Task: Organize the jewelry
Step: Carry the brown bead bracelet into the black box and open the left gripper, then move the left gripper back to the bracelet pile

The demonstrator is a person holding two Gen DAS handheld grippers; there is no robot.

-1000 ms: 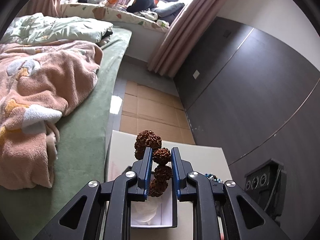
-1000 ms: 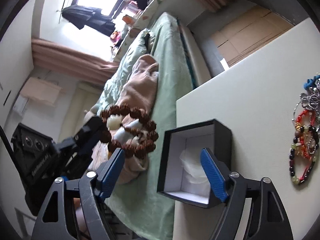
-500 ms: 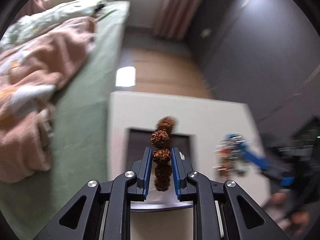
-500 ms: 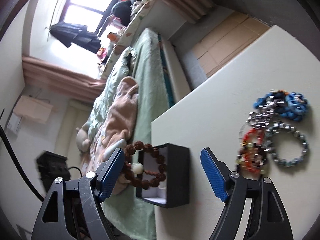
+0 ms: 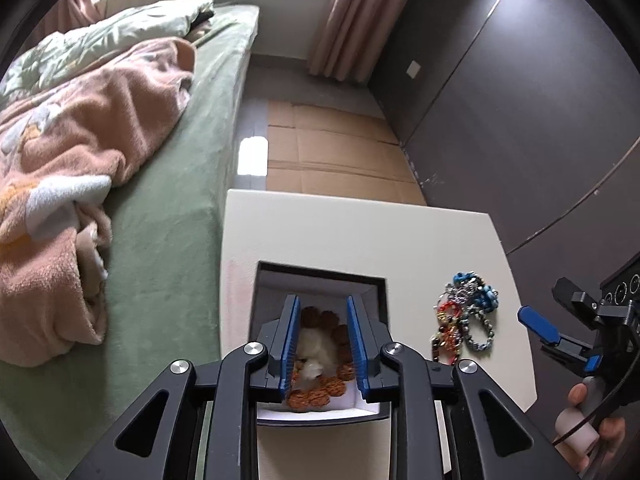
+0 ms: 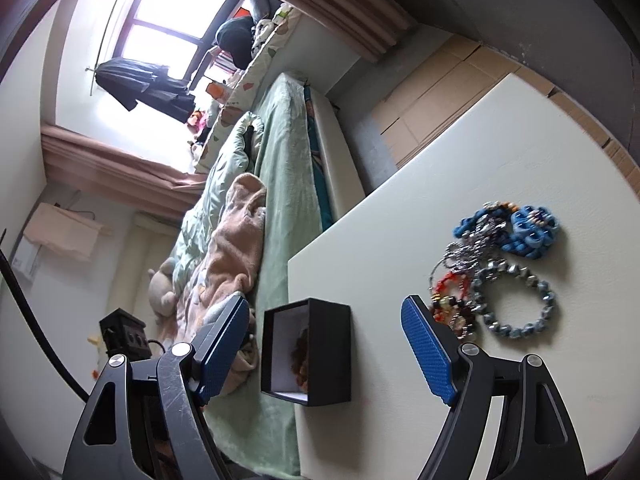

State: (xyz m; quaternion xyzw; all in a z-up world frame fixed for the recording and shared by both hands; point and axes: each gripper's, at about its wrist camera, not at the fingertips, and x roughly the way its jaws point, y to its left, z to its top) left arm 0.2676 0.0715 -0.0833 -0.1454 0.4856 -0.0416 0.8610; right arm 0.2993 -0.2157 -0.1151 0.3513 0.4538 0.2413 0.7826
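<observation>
Since the earlier frames, the left gripper [image 5: 322, 342] had come down from holding the brown bead bracelet [image 5: 320, 384] up in the air to hanging right over the open black box [image 5: 382, 292], and the bracelet now lay inside it on the white lining, around a small white cushion. Its blue fingers [image 5: 290, 344] stood parted on either side of the beads and seemed no longer to press them, so it looked released, lowered there probably so the bracelet would drop flat into the box rather than over its rim.

The right gripper [image 6: 324, 346] was spread wide with nothing between its fingers, held off to the right of the box, likely ready for the next piece. That would probably come from the pile of bracelets [image 6: 496, 268], a tangle of blue, silver and red bead strings lying well apart from the box.

Box and pile both sat on a plain cream table [image 6: 440, 184], the box close to the edge on the bed side. Beside the table ran a bed [image 5: 168, 184] with a green sheet and a rumpled pink blanket [image 5: 80, 152]. Beyond were flattened cardboard [image 5: 336, 152] on the floor, dark cupboard doors [image 5: 520, 100], pink curtains and a bright window [image 6: 172, 8].
</observation>
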